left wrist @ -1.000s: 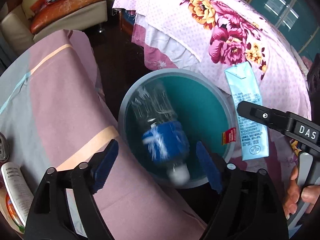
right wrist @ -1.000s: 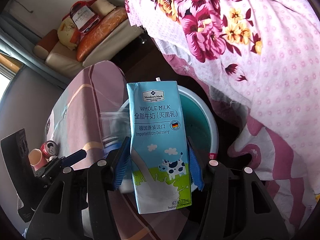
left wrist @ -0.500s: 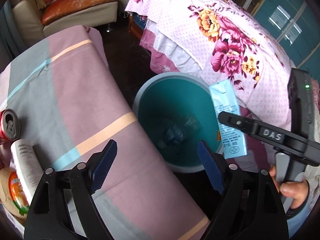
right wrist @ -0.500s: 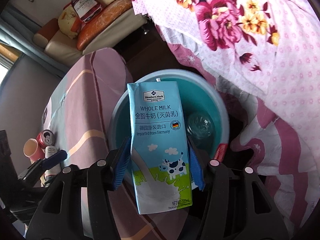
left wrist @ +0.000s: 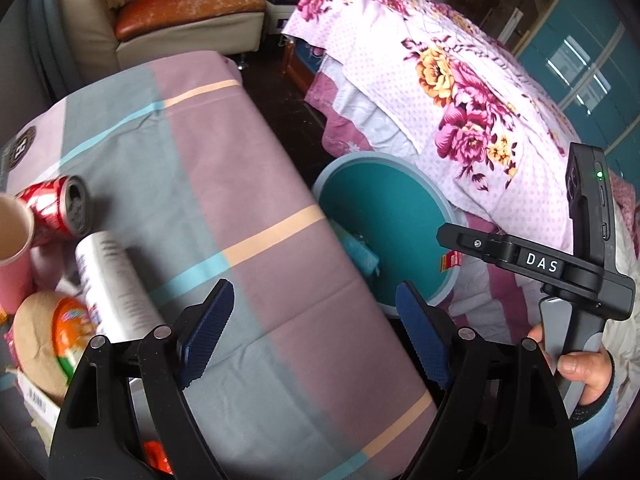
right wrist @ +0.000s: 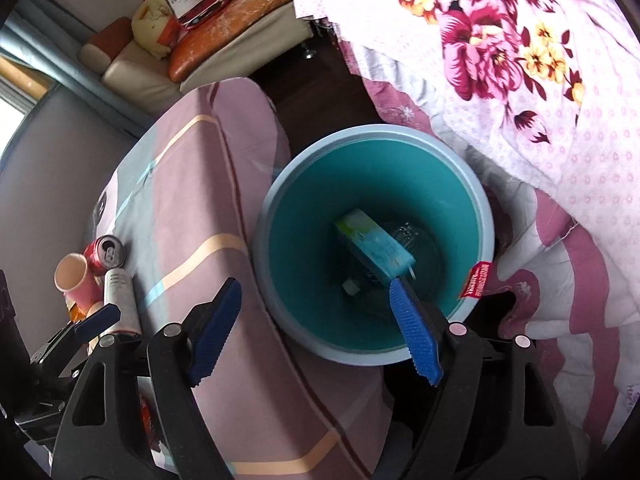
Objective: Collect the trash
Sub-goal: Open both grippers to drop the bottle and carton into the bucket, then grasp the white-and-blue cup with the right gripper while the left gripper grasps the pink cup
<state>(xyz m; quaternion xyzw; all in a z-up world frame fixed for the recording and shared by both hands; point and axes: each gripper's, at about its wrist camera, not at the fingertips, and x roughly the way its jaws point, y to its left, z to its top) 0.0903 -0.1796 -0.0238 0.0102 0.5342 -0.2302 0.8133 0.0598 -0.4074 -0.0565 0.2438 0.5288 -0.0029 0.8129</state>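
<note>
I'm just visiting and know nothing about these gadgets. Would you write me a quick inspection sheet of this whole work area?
Surface: table under a striped cloth.
Job's things: milk carton and a clear bottle lie in the teal bin beside the table.
Clutter: red can, pink cup, white tube and a round lid on the table.
Tongs: left tongs open, empty; right tongs have just been opening, nothing between them.
Cables: nothing seen.
Surroundings: floral quilt, sofa.
</note>
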